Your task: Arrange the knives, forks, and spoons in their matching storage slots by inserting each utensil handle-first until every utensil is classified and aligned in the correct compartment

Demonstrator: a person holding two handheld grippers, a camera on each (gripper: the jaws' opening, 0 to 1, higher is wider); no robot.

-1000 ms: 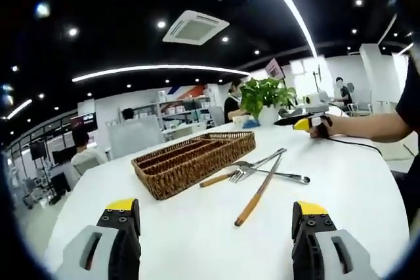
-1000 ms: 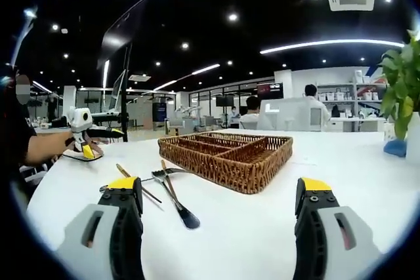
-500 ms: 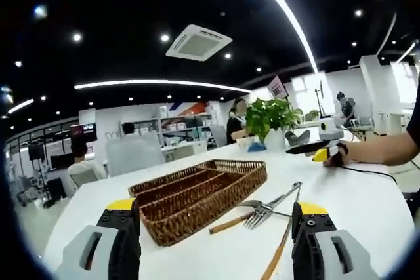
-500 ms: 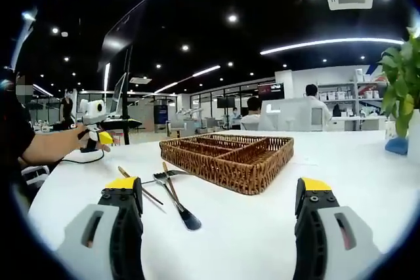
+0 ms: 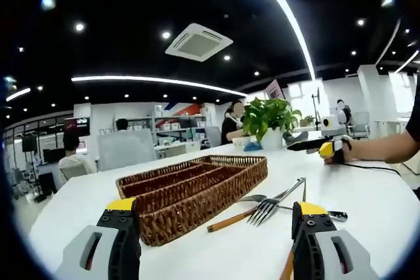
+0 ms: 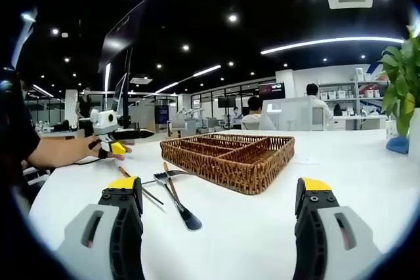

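White tabletop is the biggest thing going, and everything sits on it. Next down is the wicker organizer tray, long slots running lengthwise, nothing in them that I can make out, so sorting looks like it hasn't started.

Utensils are in a loose crossed pile just beside the tray. In the left gripper view I can pick out a wooden-handled fork with its tines pointing away from the tray's near end, and a metal piece behind it, maybe a spoon, hard to say. In the right gripper view the pile has a fork and a longer dark-ended piece that could be a knife, can't tell for sure.

Left gripper has its jaws spread wide, holding nothing, low over the table near the tray and the fork. Right gripper is also spread wide and empty, hanging back a bit from the pile.

My take on doing the pickup well: go for whichever piece lies on top of the crossing so you don't drag the others. Pinch it around mid-shaft or toward the head end, leaving the handle free, since the handle has to lead into the slot. Line it up with the slot's long axis before sliding in, and keep the other gripper out of the way.
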